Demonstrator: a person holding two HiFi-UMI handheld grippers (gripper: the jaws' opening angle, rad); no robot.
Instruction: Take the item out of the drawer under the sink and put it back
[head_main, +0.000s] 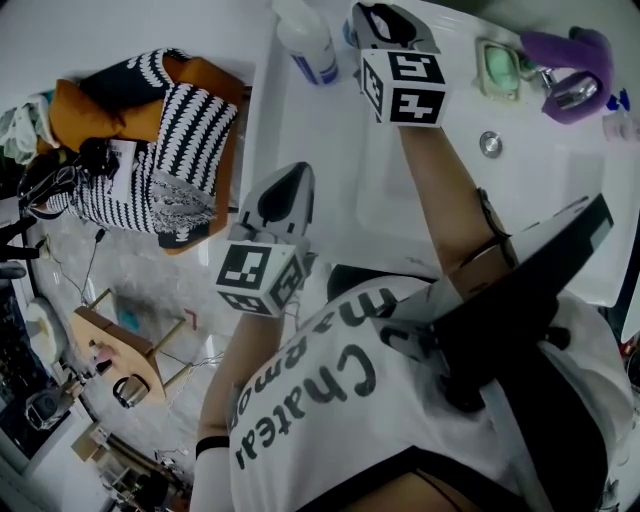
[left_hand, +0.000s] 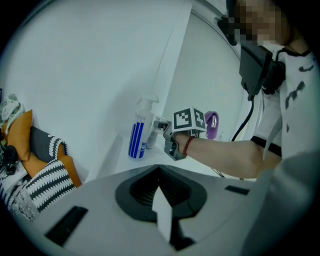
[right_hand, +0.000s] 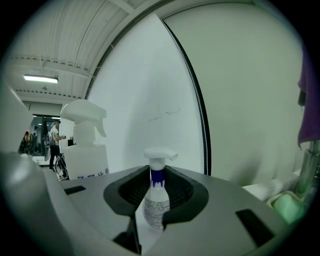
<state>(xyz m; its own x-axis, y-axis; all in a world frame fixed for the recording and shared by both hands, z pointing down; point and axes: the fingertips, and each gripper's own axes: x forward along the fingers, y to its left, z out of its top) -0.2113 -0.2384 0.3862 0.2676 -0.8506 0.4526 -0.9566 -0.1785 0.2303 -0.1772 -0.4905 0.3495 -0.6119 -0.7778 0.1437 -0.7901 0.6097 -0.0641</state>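
One white sink (head_main: 530, 170) fills the space beneath and ahead of both grippers. A heap of orange and black-and-white striped cushions (head_main: 170, 140) lies well off to the outer side of the left gripper (head_main: 298, 178). That gripper hangs by the sink's near edge, its jaws drawn together with nothing between them. The right gripper (right_hand: 156, 172) reaches to the back of the sink and is clamped on a small spray bottle (right_hand: 156, 202), which stands upright between its jaws; whether the bottle's base rests on anything is hidden. A large spray bottle (head_main: 308, 45) with blue stripes stands just left of this gripper, and a green soap dish (head_main: 498, 66) sits near on its right.
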